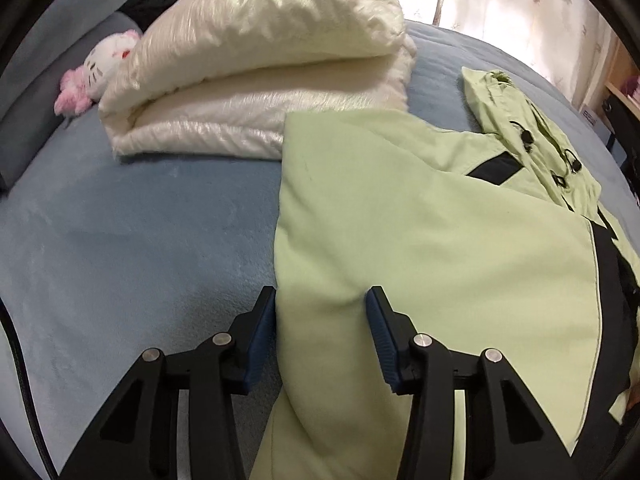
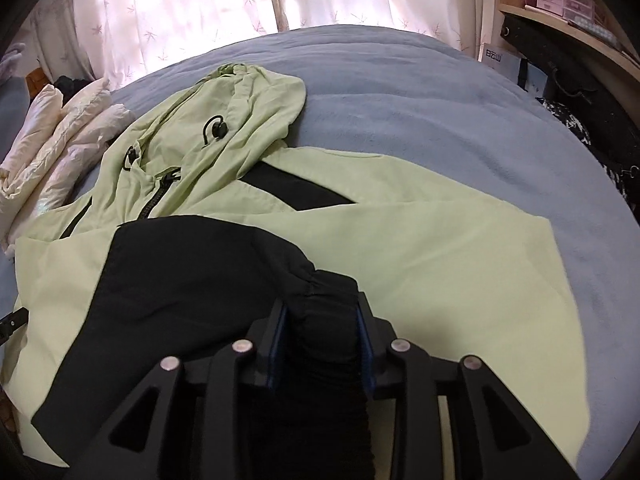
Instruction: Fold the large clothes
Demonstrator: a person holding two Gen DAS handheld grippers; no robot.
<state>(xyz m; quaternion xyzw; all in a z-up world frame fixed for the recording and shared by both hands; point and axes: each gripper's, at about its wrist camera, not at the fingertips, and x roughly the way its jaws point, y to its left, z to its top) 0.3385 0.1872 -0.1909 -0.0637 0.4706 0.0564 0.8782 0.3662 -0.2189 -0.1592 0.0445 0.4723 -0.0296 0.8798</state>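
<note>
A light green hooded jacket [image 1: 420, 220] with black panels lies spread on the blue bed [image 1: 120, 240]. In the left wrist view my left gripper [image 1: 320, 304] is shut on the jacket's green left edge, and a bulge of fabric fills the gap between the blue pads. In the right wrist view the jacket [image 2: 440, 248] lies front up, its hood [image 2: 240, 120] towards the curtains. A black sleeve [image 2: 180, 280] is folded across the body. My right gripper [image 2: 322, 312] is shut on that sleeve's gathered black cuff.
A folded white duvet [image 1: 260, 60] lies beyond the jacket's far left corner, with a pink-and-white plush toy [image 1: 100, 68] beside it. Bare blue bedding [image 2: 440, 100] stretches to the right of the jacket. A wooden shelf with boxes [image 2: 560, 12] stands past the bed's right edge.
</note>
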